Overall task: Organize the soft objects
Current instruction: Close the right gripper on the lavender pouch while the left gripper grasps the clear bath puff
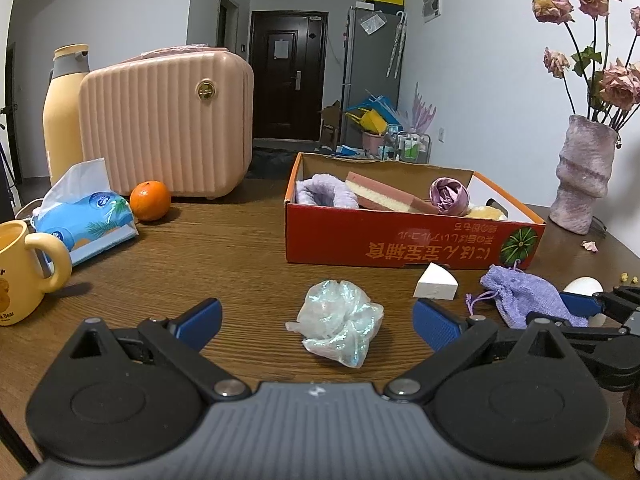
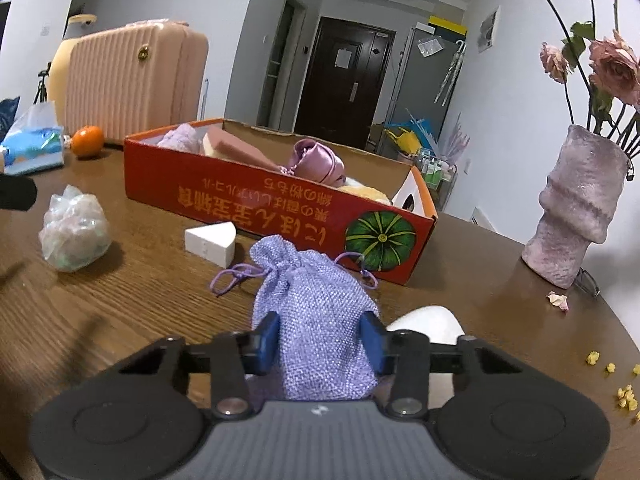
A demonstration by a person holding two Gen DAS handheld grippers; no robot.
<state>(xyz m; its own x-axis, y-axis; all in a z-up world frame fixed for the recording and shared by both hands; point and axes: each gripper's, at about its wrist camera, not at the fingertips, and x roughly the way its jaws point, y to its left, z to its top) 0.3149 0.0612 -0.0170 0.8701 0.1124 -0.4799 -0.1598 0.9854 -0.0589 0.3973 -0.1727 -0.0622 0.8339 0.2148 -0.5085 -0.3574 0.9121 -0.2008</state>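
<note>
1. The wooden table (image 1: 224, 248) carries everything, task things toward the near edge and clutter (pink case, tissue pack, orange, mug, vase) further back and at the sides.

2. The red cardboard box (image 1: 400, 244) sits past the middle of the table and is the collecting place. It already holds a fluffy lilac piece (image 1: 324, 194), a pink-and-yellow sponge (image 1: 384, 196), a satin pouch (image 1: 448, 196) and something pale yellow at the right end, so I judge the sorting to be roughly half done.

3. The left gripper (image 1: 316, 320) hangs low over the table with its blue pads spread wide, empty, the iridescent plastic bundle (image 1: 340, 322) lying on the wood between them but touching neither.

4. The right gripper (image 2: 320, 338) has its pads pressed against the two sides of the lilac drawstring pouch (image 2: 316, 312), pinching it. The pouch's neck and cords trail toward the box, and whether its base is off the table I cannot tell.

5. Left outside the box: the pouch in the right tongs, the plastic bundle, the white wedge sponge (image 1: 436, 282) just in front of the box wall, and a white egg-shaped thing (image 2: 432, 322) behind the pouch (partly hidden, so its softness is a guess).

6. By my estimate three or four transfers remain, the pouch likely first.
</note>
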